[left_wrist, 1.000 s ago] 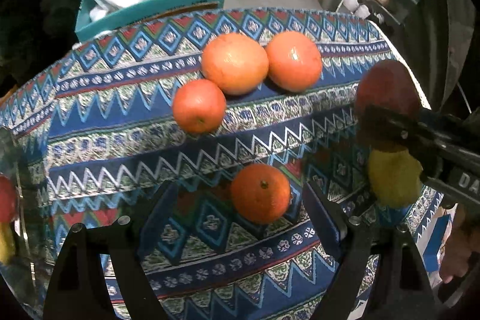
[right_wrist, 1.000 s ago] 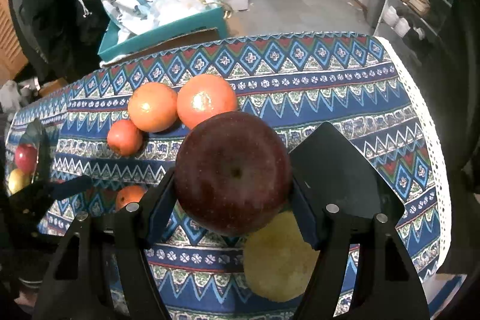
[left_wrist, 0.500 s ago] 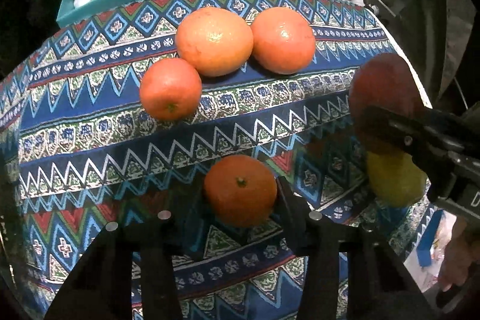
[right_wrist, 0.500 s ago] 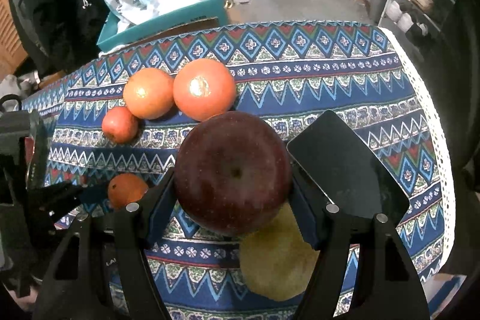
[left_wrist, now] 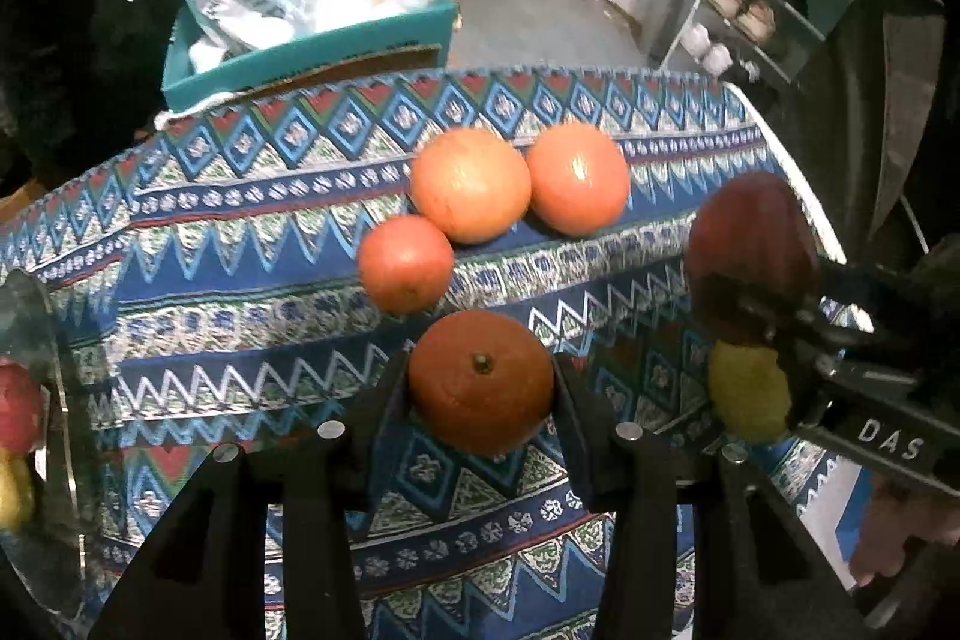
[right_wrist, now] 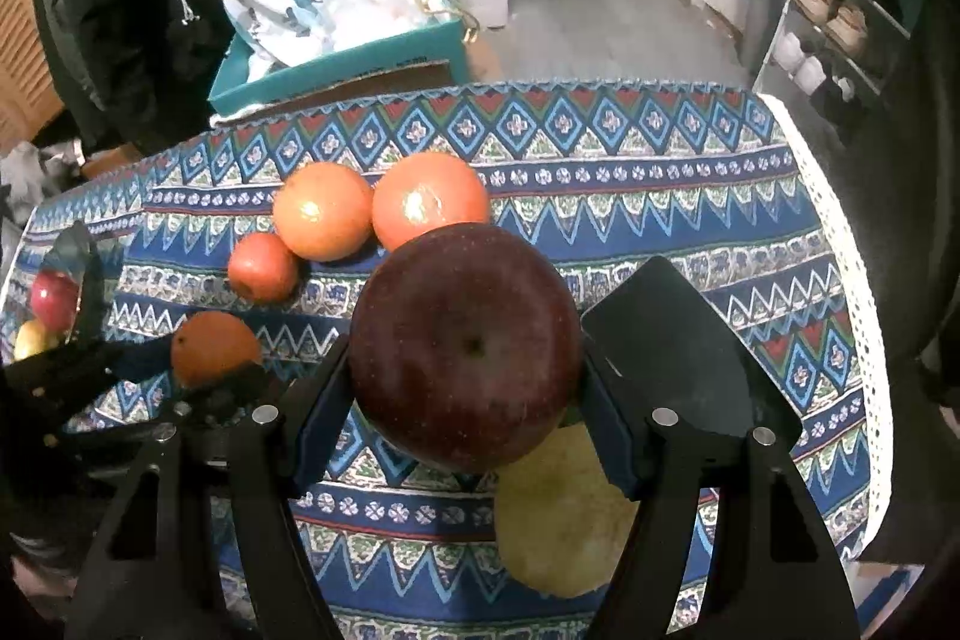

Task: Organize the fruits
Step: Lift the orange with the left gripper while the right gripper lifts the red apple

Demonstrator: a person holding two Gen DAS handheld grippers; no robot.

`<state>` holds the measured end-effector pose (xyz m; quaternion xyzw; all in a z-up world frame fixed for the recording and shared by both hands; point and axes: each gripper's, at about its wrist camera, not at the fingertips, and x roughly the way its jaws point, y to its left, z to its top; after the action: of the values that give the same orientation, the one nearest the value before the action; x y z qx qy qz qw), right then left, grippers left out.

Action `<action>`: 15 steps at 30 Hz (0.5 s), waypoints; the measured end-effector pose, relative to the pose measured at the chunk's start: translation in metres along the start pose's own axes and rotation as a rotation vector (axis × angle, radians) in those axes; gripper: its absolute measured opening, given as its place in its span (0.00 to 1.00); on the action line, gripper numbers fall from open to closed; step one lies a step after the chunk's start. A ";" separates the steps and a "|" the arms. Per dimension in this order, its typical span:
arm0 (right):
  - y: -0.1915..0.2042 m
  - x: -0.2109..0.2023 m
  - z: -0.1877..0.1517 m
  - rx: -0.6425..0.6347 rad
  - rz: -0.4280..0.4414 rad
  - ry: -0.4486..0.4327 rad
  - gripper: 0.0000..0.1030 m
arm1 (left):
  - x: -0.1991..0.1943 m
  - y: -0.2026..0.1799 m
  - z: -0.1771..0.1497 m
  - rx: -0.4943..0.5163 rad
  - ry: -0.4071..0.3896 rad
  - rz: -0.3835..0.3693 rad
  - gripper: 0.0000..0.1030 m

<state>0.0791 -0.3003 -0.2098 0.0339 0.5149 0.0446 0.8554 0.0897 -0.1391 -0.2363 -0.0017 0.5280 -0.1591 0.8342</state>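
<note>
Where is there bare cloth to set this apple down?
Free: the cloth right of the big oranges, out to the lace edge. Crowded: the middle, around the oranges, and under the apple, where a yellow fruit lies.

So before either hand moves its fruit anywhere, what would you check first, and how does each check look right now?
1. Left gripper closed on the small orange: ok, a finger presses each side.
2. Right gripper closed on the red apple: ok, gripped on both sides.
3. Small orange lifted off the tablecloth: cannot tell.
4. Yellow pear out of the apple's way: not ok, it lies right under it.
5. The three oranges at the back clear of both grippers: ok, apart.
6. Where the fruit should go: cannot tell, no container in view.
</note>
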 end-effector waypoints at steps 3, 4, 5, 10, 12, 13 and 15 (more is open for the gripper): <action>0.003 -0.007 0.003 -0.007 0.000 -0.016 0.69 | -0.013 0.006 0.005 -0.010 -0.026 0.002 0.45; 0.004 -0.008 0.004 -0.008 0.001 -0.020 0.69 | -0.016 0.007 0.005 -0.012 -0.033 0.003 0.45; 0.005 -0.012 0.006 -0.010 0.003 -0.029 0.69 | -0.019 0.005 0.007 -0.015 -0.041 0.004 0.45; 0.012 -0.026 0.011 -0.023 0.001 -0.065 0.69 | -0.038 0.001 0.012 -0.007 -0.101 0.034 0.45; 0.015 -0.034 0.014 -0.030 -0.004 -0.085 0.69 | -0.048 0.003 0.013 -0.008 -0.122 0.040 0.45; 0.016 -0.037 0.015 -0.031 -0.004 -0.089 0.69 | -0.053 0.004 0.013 -0.013 -0.132 0.038 0.45; 0.018 -0.043 0.017 -0.033 -0.001 -0.102 0.69 | -0.062 0.007 0.015 -0.021 -0.148 0.034 0.45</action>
<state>0.0730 -0.2873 -0.1620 0.0219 0.4697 0.0510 0.8811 0.0803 -0.1187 -0.1764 -0.0134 0.4665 -0.1387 0.8735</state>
